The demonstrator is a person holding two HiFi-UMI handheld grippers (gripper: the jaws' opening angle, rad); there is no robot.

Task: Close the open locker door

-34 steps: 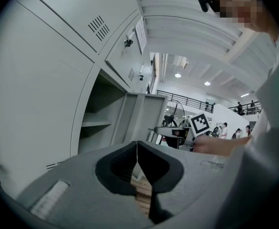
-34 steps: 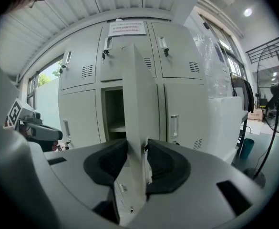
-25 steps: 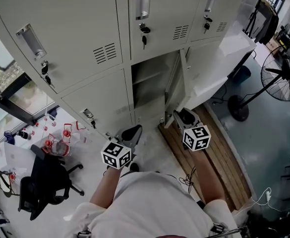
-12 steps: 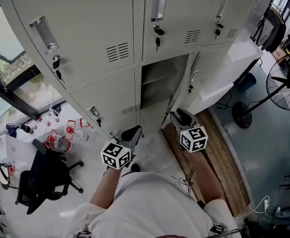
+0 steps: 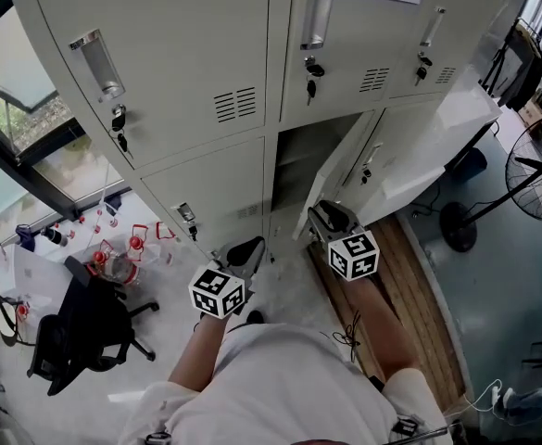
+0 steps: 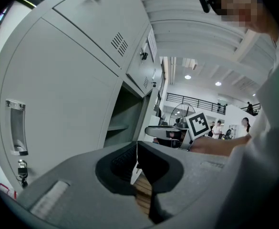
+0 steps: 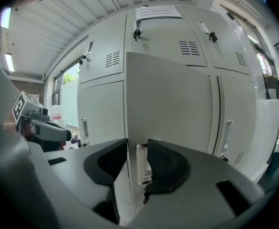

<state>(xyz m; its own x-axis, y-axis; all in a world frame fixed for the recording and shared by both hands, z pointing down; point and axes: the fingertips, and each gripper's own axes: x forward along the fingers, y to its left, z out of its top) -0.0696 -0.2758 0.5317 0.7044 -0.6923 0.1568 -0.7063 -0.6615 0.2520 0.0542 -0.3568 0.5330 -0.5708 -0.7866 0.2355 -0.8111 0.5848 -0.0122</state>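
The grey lockers [image 5: 196, 72] fill the top of the head view. The lower middle locker [image 5: 303, 160] stands open, and its door [image 5: 334, 182] swings out from the right side. My right gripper [image 5: 319, 213] is at the door's lower free edge. In the right gripper view the door [image 7: 177, 109] rises straight ahead, and its free edge and handle strip show in the gap of the open right gripper [image 7: 138, 151]. My left gripper [image 5: 248, 247] hangs lower left, by the neighbouring closed locker. Its jaws meet at the tips of the left gripper [image 6: 137, 144], holding nothing.
A black office chair [image 5: 81, 327] and red-capped bottles [image 5: 113, 262] are on the floor at left. A wooden pallet [image 5: 409, 286] lies right of the door, under a white counter [image 5: 437, 128]. A standing fan [image 5: 539, 170] is at far right. A cable [image 5: 349, 336] lies by my feet.
My right gripper has shifted a little left, closer to the door's free edge. The head view has tilted up along the lockers. The left gripper has stayed put.
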